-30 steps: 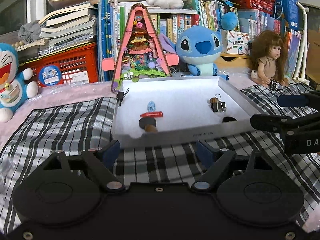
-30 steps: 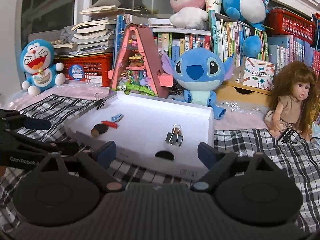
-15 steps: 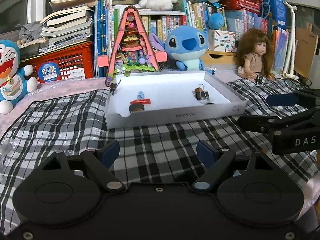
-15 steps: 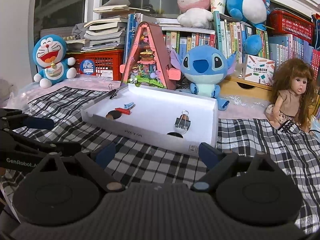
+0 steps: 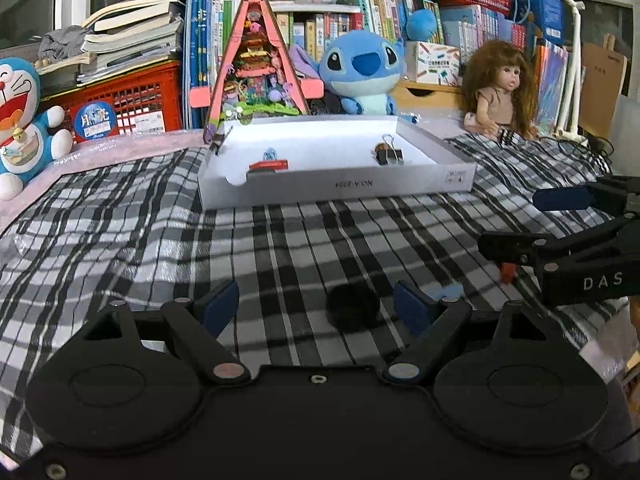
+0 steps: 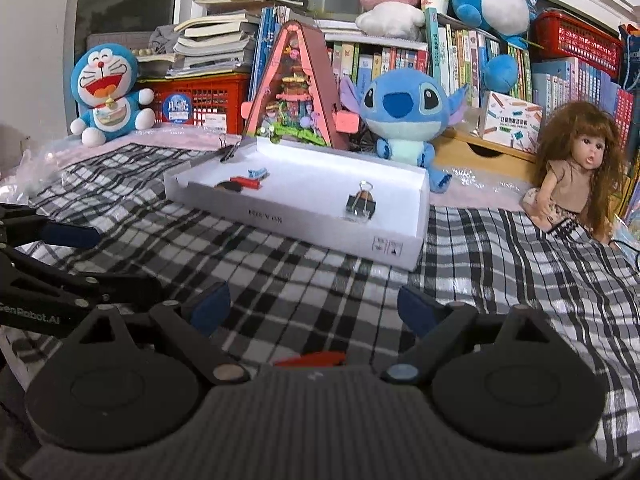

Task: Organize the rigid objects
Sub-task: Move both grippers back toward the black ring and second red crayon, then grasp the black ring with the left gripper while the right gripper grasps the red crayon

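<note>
A white shallow box (image 5: 344,190) (image 6: 280,220) sits on the plaid cloth. It holds a black binder clip (image 5: 388,155) (image 6: 361,203), a red piece (image 5: 269,165) (image 6: 246,181), a small blue piece (image 5: 270,154) (image 6: 257,172) and a dark disc (image 6: 228,187). My left gripper (image 5: 316,304) is open and empty; a black round object (image 5: 352,310) lies on the cloth between its fingers. My right gripper (image 6: 314,306) is open and empty; a red object (image 6: 310,359) lies just under it. The right gripper also shows in the left wrist view (image 5: 560,220).
Behind the box stand a pink triangular toy house (image 5: 256,68), a Stitch plush (image 6: 404,112), a Doraemon plush (image 6: 108,92), a doll (image 6: 576,172), a red crate (image 5: 120,100) and shelves of books. A binder clip (image 6: 228,152) grips the box's far-left corner.
Both grippers have pulled back from the box and lower toward the cloth. The box looks smaller and farther. A black round object and a red object near the front edge came into view.
</note>
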